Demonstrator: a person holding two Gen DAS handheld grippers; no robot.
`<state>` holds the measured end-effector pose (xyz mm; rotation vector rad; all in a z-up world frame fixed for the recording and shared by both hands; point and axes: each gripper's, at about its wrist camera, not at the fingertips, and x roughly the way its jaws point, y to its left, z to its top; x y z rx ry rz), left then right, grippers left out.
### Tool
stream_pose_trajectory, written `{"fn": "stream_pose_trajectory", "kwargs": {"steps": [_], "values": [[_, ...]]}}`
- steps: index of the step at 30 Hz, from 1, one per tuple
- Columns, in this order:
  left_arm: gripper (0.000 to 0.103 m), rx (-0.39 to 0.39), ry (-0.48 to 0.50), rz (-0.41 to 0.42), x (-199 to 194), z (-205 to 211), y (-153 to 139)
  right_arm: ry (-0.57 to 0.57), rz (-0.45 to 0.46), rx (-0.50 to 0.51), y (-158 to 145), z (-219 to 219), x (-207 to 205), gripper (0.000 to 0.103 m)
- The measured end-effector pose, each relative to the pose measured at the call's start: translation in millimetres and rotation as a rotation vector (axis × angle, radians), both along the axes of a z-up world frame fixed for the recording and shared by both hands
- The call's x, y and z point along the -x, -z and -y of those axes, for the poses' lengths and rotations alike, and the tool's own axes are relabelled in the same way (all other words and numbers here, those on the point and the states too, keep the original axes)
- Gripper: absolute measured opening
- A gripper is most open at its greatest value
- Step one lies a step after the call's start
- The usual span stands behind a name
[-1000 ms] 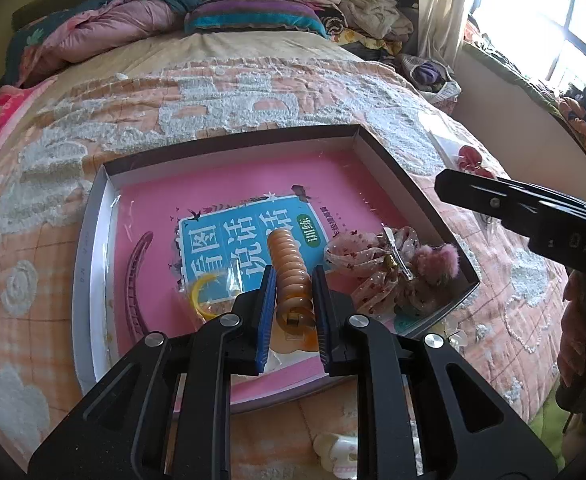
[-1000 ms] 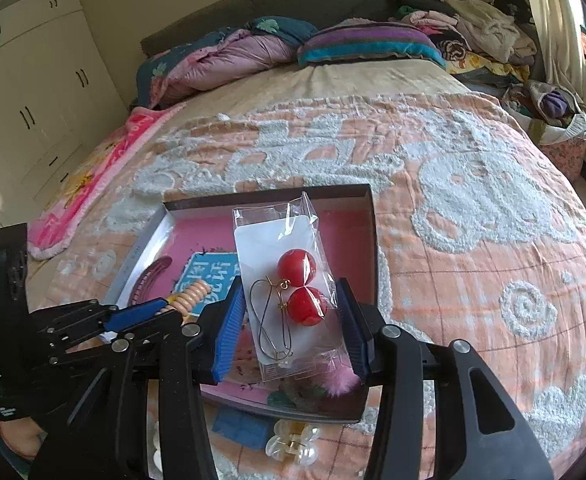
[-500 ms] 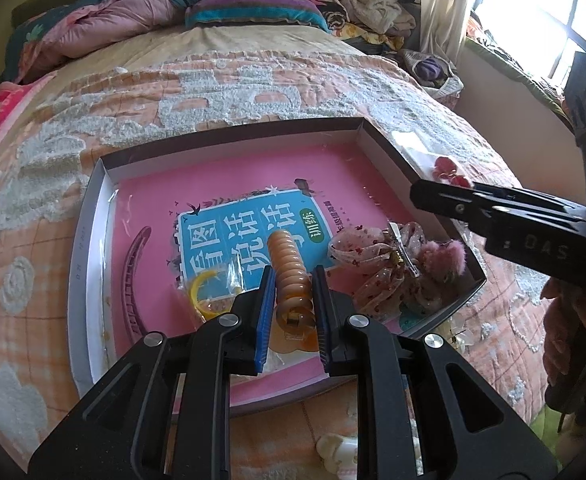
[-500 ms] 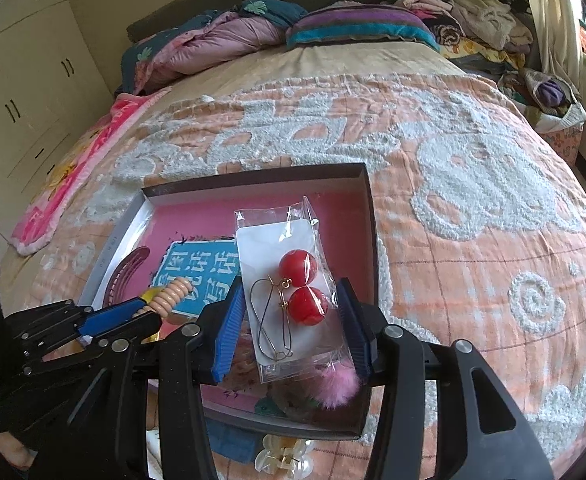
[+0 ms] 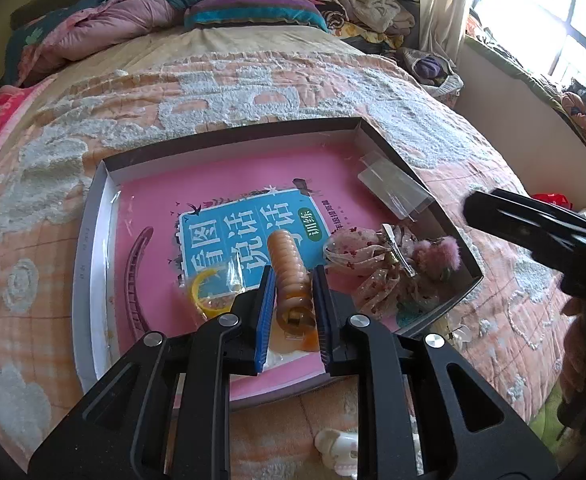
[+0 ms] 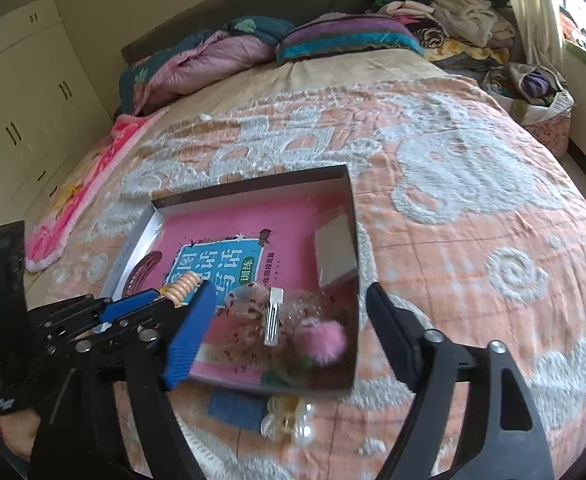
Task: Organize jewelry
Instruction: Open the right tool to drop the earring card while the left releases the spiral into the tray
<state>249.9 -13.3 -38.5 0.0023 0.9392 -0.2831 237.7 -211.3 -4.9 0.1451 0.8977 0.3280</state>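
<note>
A shallow box [image 5: 93, 240] with a pink and blue book cover as its floor lies on the bed; it also shows in the right wrist view [image 6: 351, 216]. My left gripper [image 5: 291, 280] is shut on an orange spiral hair coil [image 5: 287, 256] over the box's near side. My right gripper [image 6: 293, 320] is open and empty above the box's right near corner. The clear earring packet [image 5: 393, 190] leans on the box's right wall; it also shows in the right wrist view [image 6: 335, 250]. A floral bow clip [image 5: 377, 256], a pink pompom [image 5: 439, 254], a yellow ring [image 5: 203, 292] and a maroon hair comb [image 5: 135, 264] lie in the box.
A pearl hair claw [image 6: 289, 420] and a blue cloth patch [image 6: 235, 406] lie on the quilt in front of the box. A white clip [image 5: 341, 450] lies below my left gripper. Pillows and clothes are piled at the bed's head.
My right gripper opened and let go of the earring packet, which now leans in the box by its right wall. The right gripper drew back. The left gripper kept hold of the coil.
</note>
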Motion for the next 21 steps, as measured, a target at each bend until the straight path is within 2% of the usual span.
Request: {"fn": "stream_pose_trajectory", "kwargs": {"steps": [1, 3, 7, 9, 13, 17, 18, 21], "values": [[0.016, -0.001, -0.003, 0.001, 0, 0, -1, 0.0, 0.004, 0.001, -3, 2, 4, 0.078], [0.028, 0.002, -0.008, 0.008, 3, -1, -6, 0.001, 0.013, 0.008, -8, 5, 11, 0.079], [0.037, -0.005, -0.016, 0.026, 7, -2, -15, 0.004, 0.042, 0.012, -20, 10, 25, 0.079], [0.05, -0.003, -0.023, 0.038, 12, -3, -22, 0.004, 0.055, 0.007, -27, 11, 31, 0.079], [0.063, -0.005, -0.037, 0.059, 20, -4, -36, 0.005, 0.087, 0.005, -39, 13, 43, 0.088], [0.078, -0.008, -0.046, 0.082, 30, -5, -49, 0.003, 0.117, -0.004, -53, 14, 53, 0.089], [0.086, -0.007, -0.048, 0.087, 33, -5, -52, 0.003, 0.123, -0.005, -56, 15, 56, 0.089], [0.09, -0.007, -0.054, 0.108, 42, -6, -62, -0.001, 0.142, -0.008, -65, 14, 63, 0.089]]}}
